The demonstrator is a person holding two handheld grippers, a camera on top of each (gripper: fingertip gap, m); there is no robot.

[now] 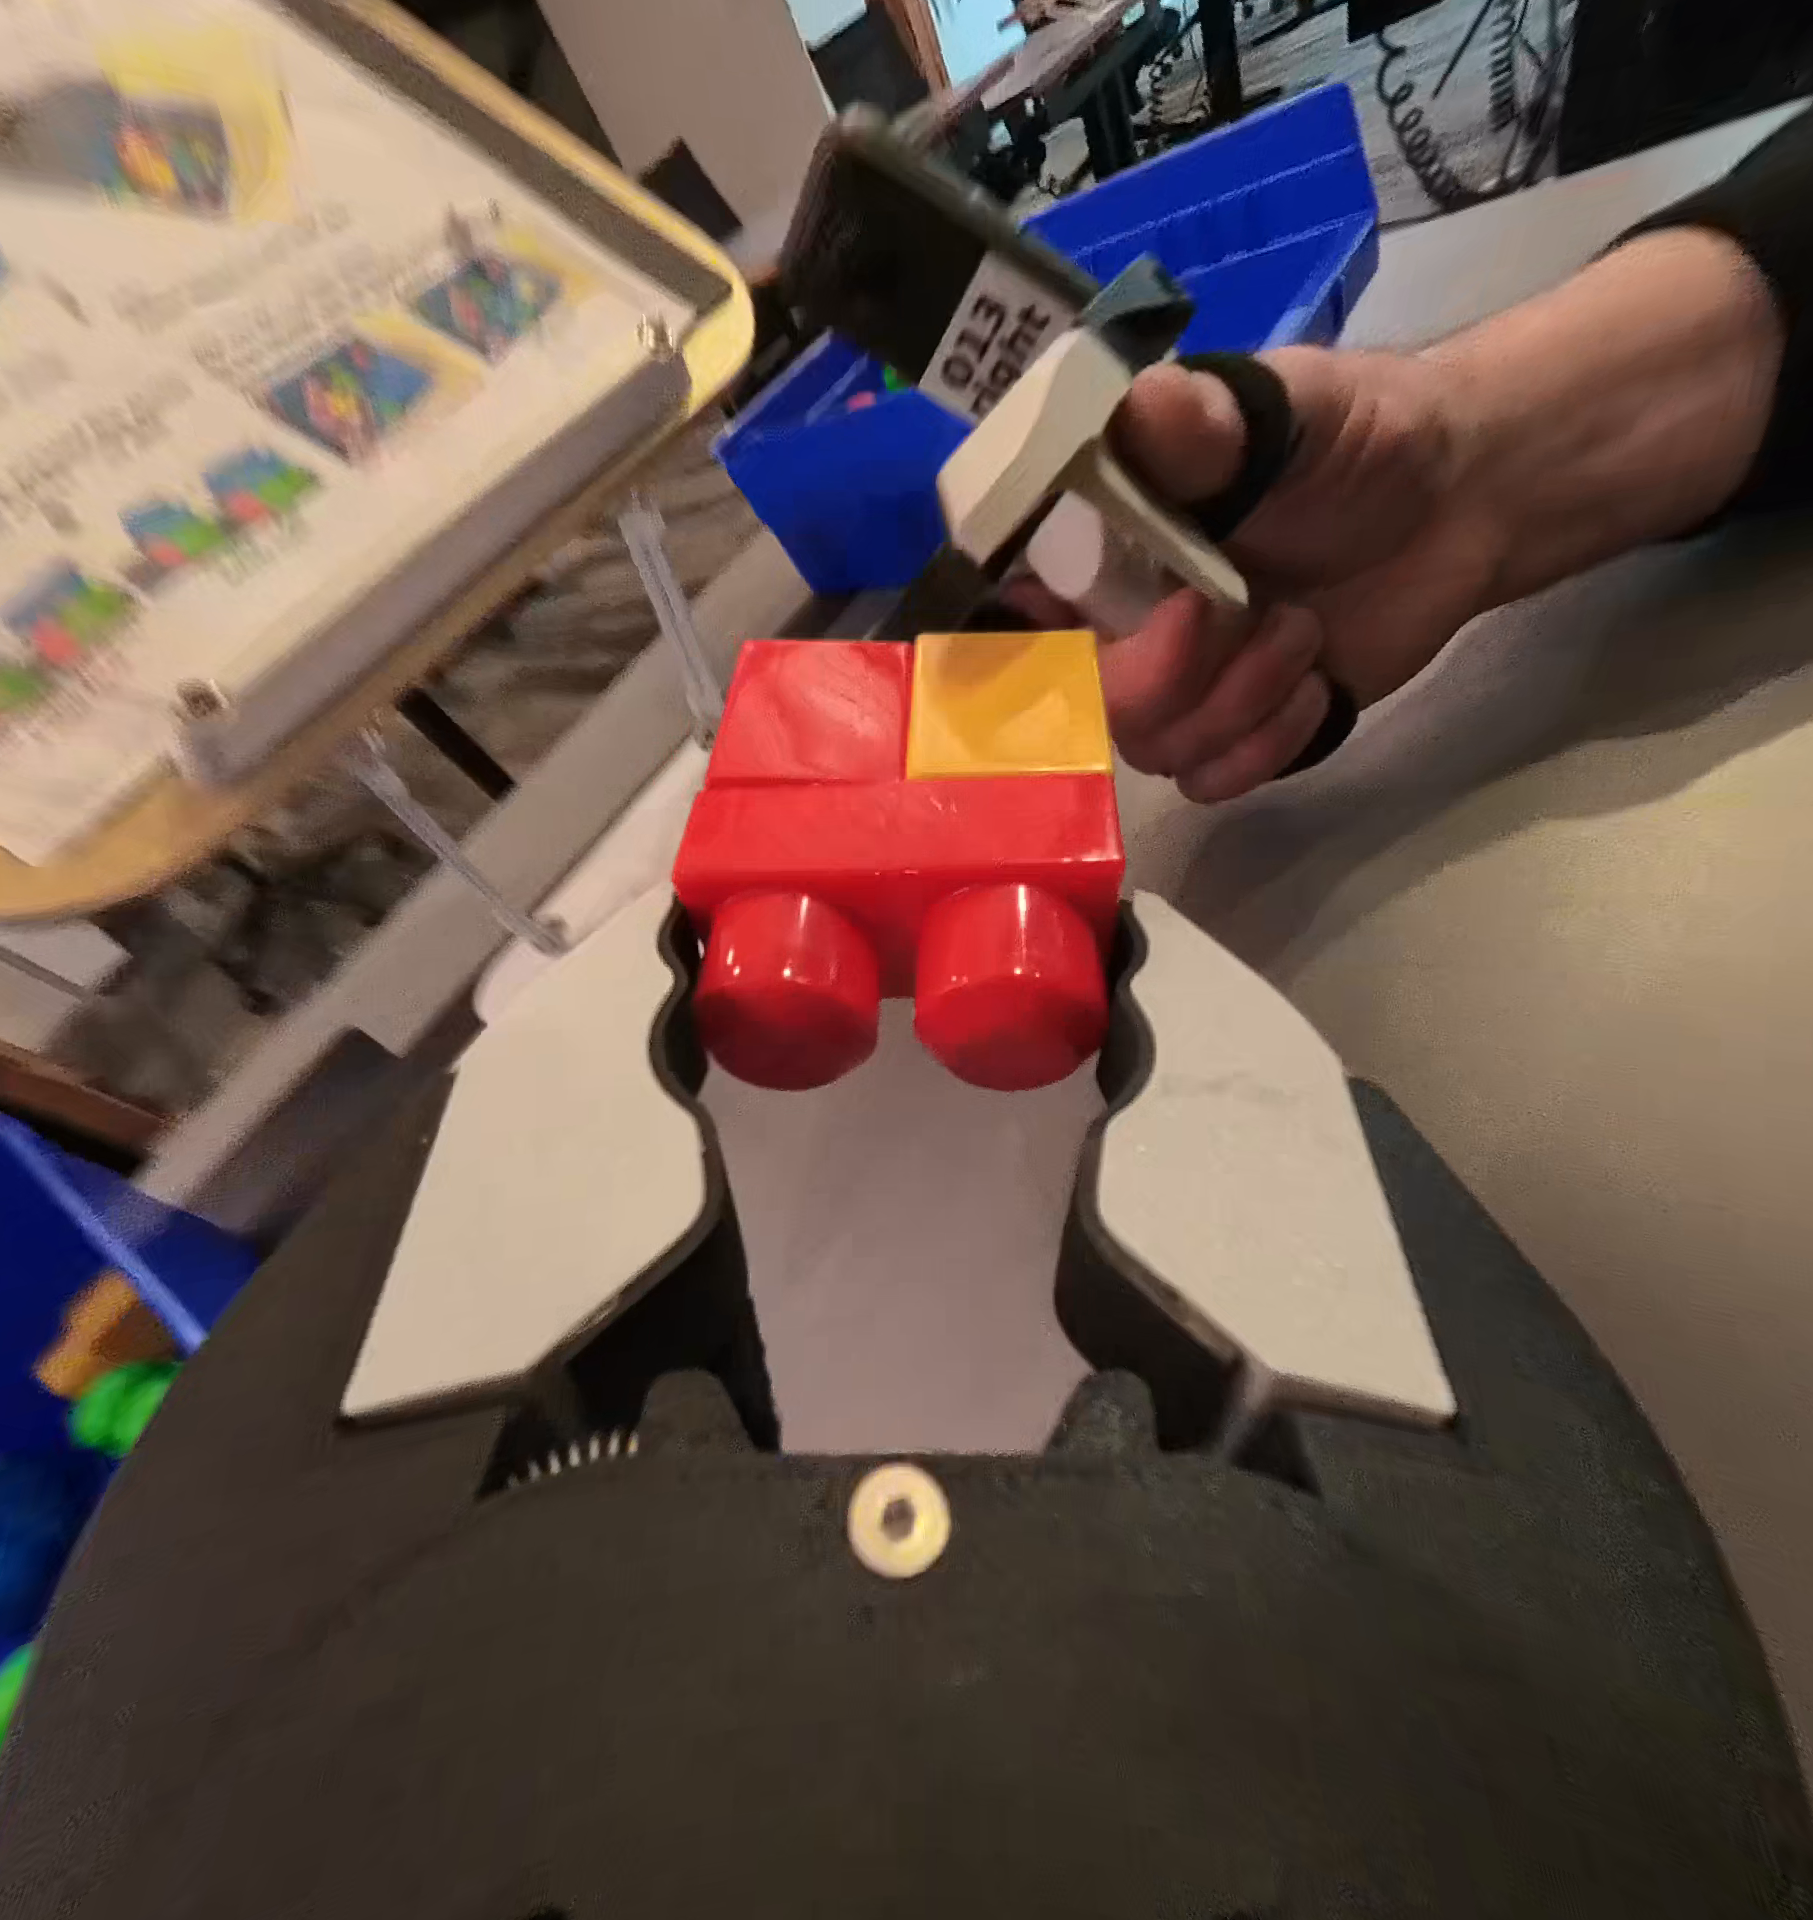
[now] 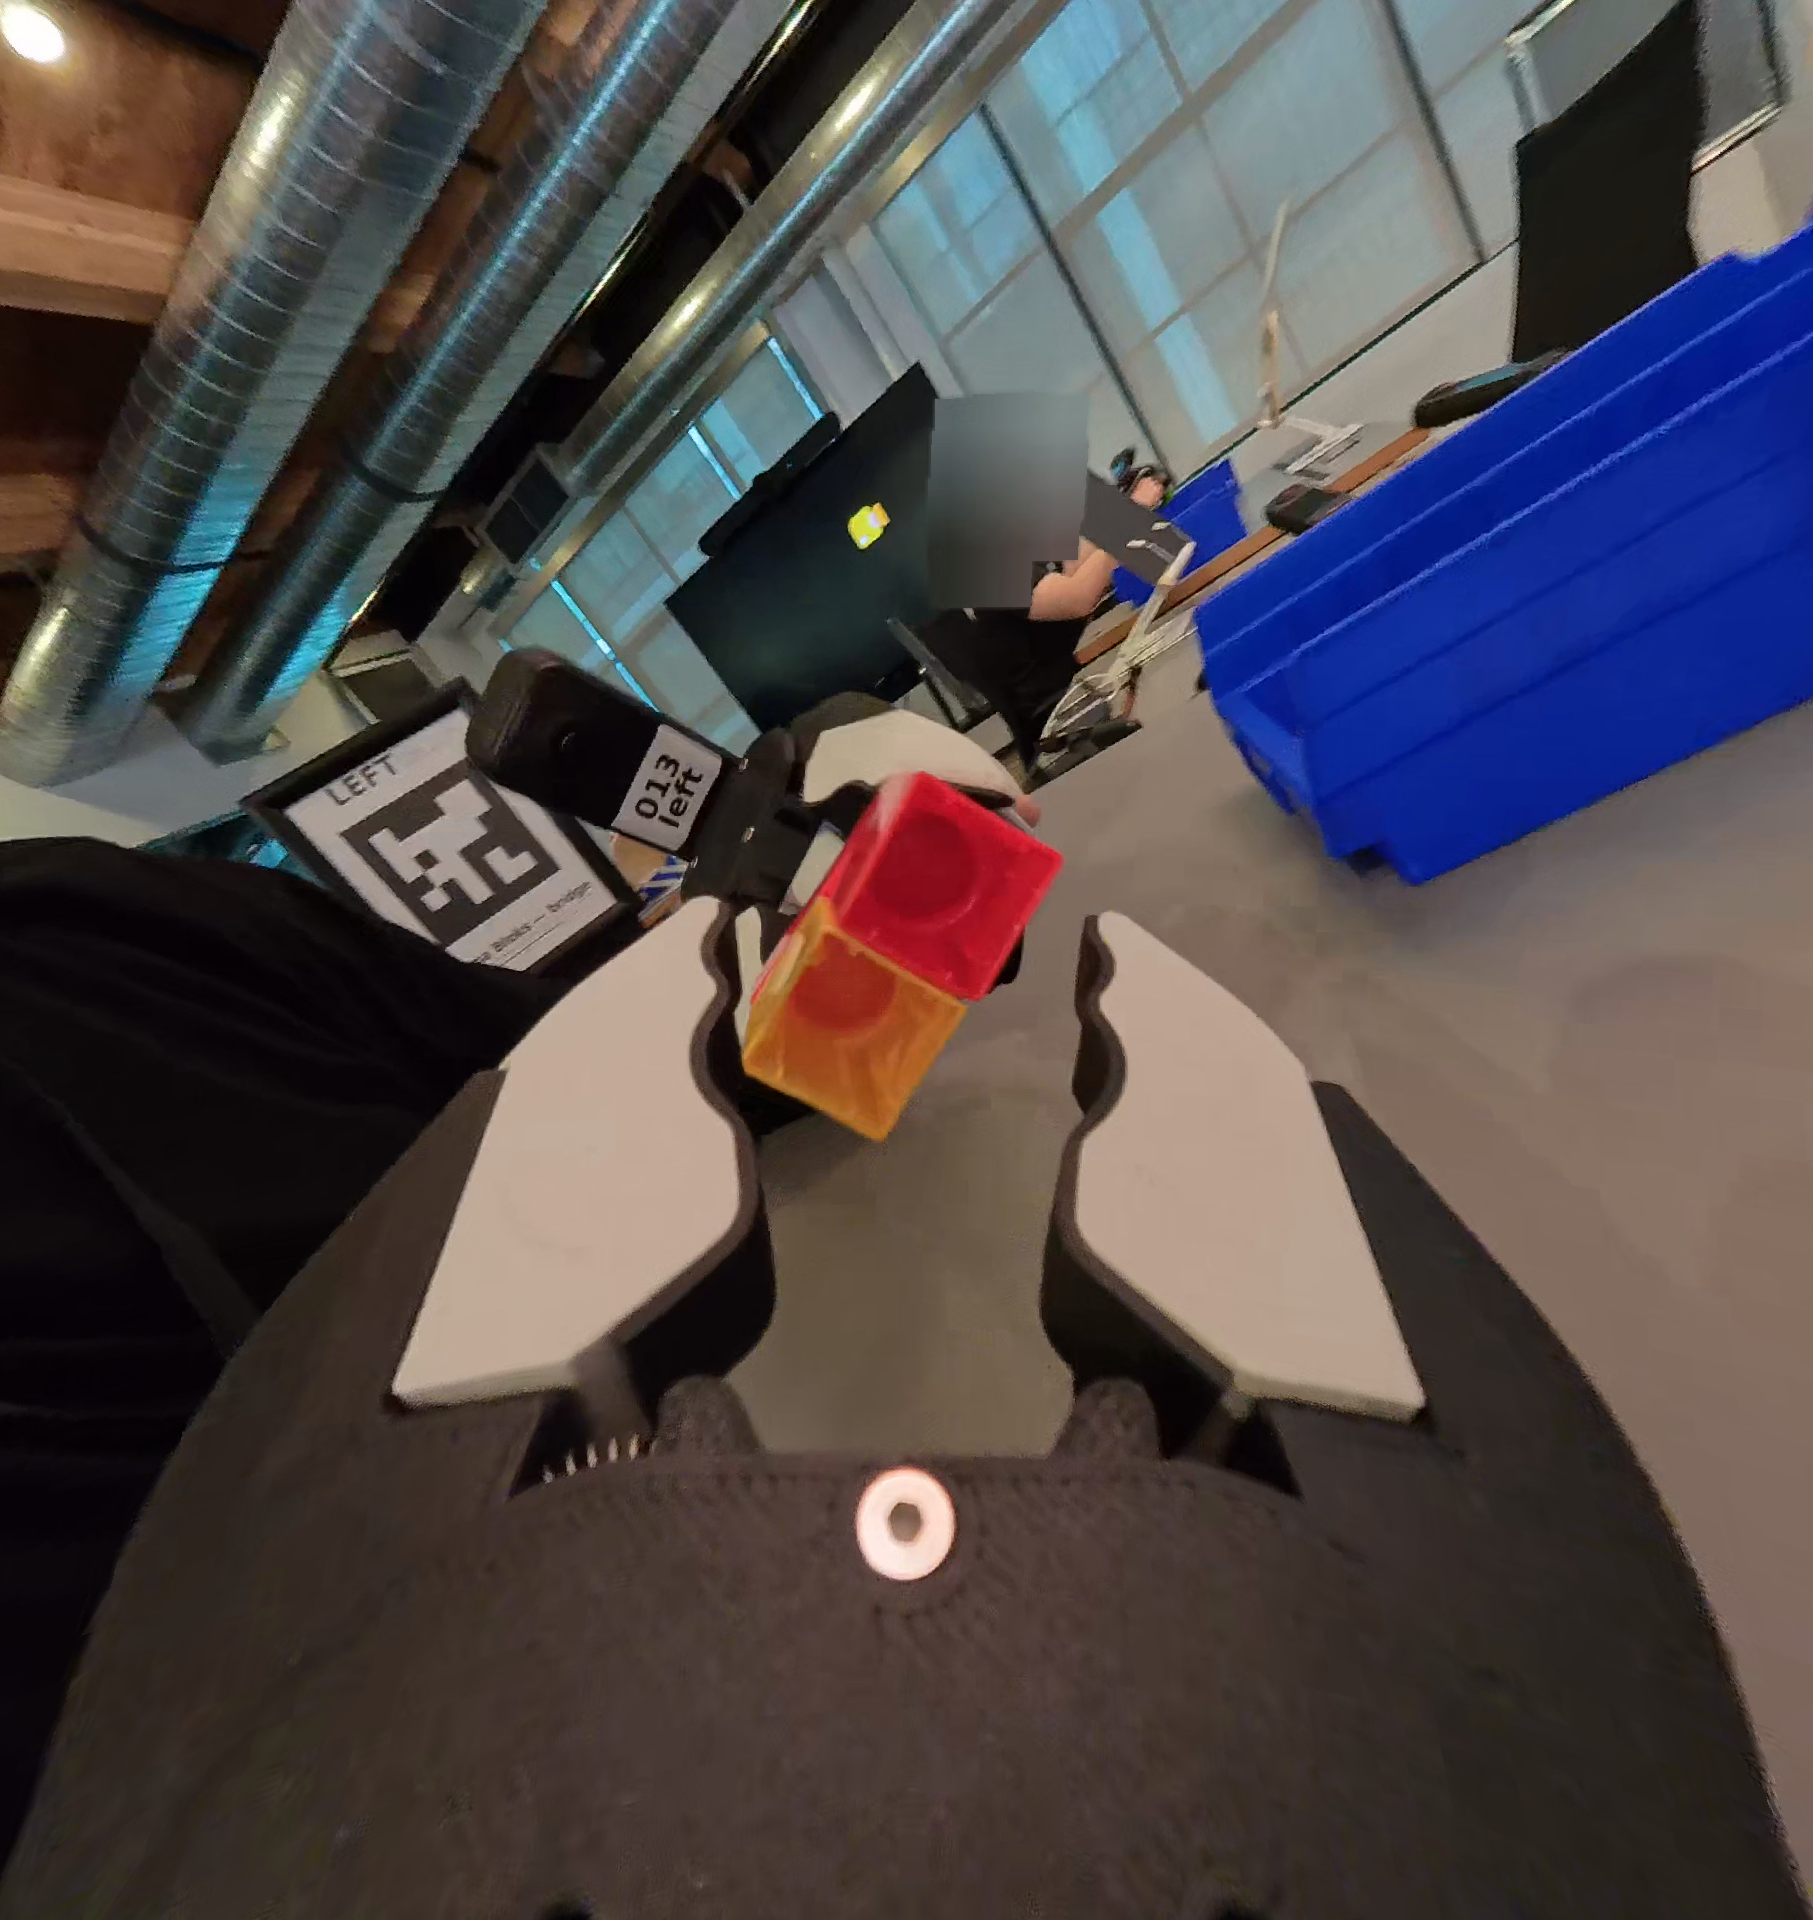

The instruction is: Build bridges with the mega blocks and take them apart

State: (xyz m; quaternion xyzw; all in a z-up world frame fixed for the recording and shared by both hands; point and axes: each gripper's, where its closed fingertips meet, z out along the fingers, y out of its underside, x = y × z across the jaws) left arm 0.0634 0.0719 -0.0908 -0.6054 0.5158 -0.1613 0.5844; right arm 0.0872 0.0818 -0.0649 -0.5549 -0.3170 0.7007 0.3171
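Left wrist view: the left gripper (image 1: 907, 987) squeezes the long red block (image 1: 902, 842), lifted over the table (image 1: 1504, 935) (a yellow block (image 1: 1006, 707) is stuck on). The right gripper (image 2: 907, 997) is open, holding nothing.

Blurred instruction sheet (image 1: 206, 343) — illegible

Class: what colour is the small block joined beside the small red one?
Translucent orange-yellow block; the right wrist view shows it best.
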